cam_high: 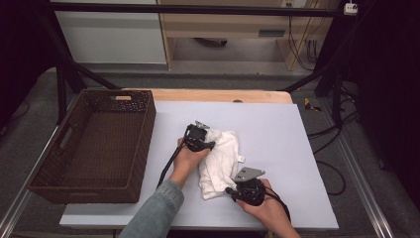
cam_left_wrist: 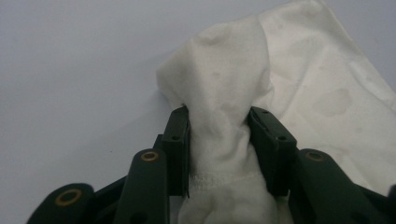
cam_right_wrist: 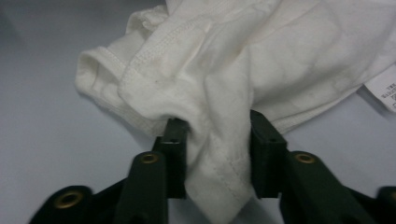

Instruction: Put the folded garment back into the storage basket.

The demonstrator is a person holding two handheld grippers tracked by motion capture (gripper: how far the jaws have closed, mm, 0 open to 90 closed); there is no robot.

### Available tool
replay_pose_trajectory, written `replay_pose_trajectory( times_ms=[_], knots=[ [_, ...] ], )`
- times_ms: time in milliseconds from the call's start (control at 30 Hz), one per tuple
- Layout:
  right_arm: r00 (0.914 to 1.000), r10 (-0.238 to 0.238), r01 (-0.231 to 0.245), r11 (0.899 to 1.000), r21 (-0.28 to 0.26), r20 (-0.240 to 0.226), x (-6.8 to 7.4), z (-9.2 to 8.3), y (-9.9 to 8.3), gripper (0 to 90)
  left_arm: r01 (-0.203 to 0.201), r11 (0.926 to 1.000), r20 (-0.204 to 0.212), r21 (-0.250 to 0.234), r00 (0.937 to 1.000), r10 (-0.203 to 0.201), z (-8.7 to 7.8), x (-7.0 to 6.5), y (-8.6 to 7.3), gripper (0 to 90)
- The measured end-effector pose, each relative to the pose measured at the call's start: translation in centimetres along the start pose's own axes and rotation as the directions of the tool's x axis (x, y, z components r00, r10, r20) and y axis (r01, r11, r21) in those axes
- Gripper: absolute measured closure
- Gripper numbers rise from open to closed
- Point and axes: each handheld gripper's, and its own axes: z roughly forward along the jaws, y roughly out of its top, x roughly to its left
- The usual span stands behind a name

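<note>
High view shows the crumpled white cotton garment [cam_high: 220, 161] lying on the pale lilac-grey table [cam_high: 277, 134], with its long axis running from the far end, near the left tongs [cam_high: 210, 145], to the near end beside the right tongs [cam_high: 232, 191]. Each of the 2 tongs therefore sits at one end of the cloth, and the dark brown woven wicker basket [cam_high: 94, 144] stands well to the left, nearer the left hand [cam_high: 190, 158]. Left gripper view shows its tongs [cam_left_wrist: 219, 140] partly closed with a bunched fold of the garment [cam_left_wrist: 224, 116] pinched between the pads, a stitched hem low in the gap. Right gripper view shows its tongs [cam_right_wrist: 215, 154] likewise partly closed on a hemmed corner of the garment [cam_right_wrist: 219, 116], a small printed label [cam_right_wrist: 383, 91] lying at the right edge. Both forearms come in from the bottom, the left sleeve in blue denim, hands low over the table. Any lift or carry towards the basket would likely hinge on both ends rising together.
</note>
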Motion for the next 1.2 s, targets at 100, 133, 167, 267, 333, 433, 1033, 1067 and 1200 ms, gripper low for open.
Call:
replay_pose_trajectory(
  times_ms=[100,133,167,267,333,433,1033,1067,1200],
  knots=[
    [1.0,-0.005,0.005,1.0,0.0,0.006,0.1,0.2,0.2,75.2,0.003,1.0,0.004,-0.003,1.0,-0.003,0.0,0.0,-0.1,64.5],
    [0.9999,-0.01,0.01,1.0,0.001,0.009,0.1,0.2,0.3,76.6,0.007,1.0,0.007,-0.007,1.0,-0.007,0.0,0.0,-0.1,65.7],
    [0.9999,-0.01,0.01,1.0,0.002,0.01,0.2,0.3,0.3,77.9,0.007,0.9999,0.01,-0.008,0.9999,-0.007,-0.1,0.1,-0.1,67.0],
    [0.9998,-0.015,0.015,1.0,0.002,0.009,0.3,0.3,0.4,79.8,0.001,0.9999,0.012,-0.012,0.9999,-0.001,-0.2,0.0,-0.3,69.7],
    [0.9998,-0.019,0.019,1.0,-0.002,0.007,0.3,0.3,0.4,80.4,-0.003,0.9999,0.01,-0.013,0.9999,0.003,-0.4,0.0,-0.4,70.8],
    [0.9997,-0.022,0.022,1.0,-0.005,-0.003,0.5,0.3,0.4,81.2,-0.01,0.9999,0.007,-0.013,0.9999,0.01,-0.6,-0.1,-0.5,71.8],
    [0.9974,-0.057,0.055,0.997,-0.05,-0.044,2.2,-0.3,1.7,82.9,-0.072,0.9957,-0.007,-0.058,0.9974,0.072,-4.1,-0.5,0.9,75.9],
    [0.9973,-0.059,0.056,0.997,-0.053,-0.043,2.3,-0.4,1.8,83.0,-0.077,0.9949,-0.011,-0.066,0.997,0.076,-4.5,-0.5,1.1,75.9],
    [0.9973,-0.061,0.058,0.996,-0.072,-0.04,2.4,-0.9,2.5,83.0,-0.089,0.9909,-0.019,-0.1,0.996,0.088,-6.0,-0.7,2.1,75.9]
  ],
)
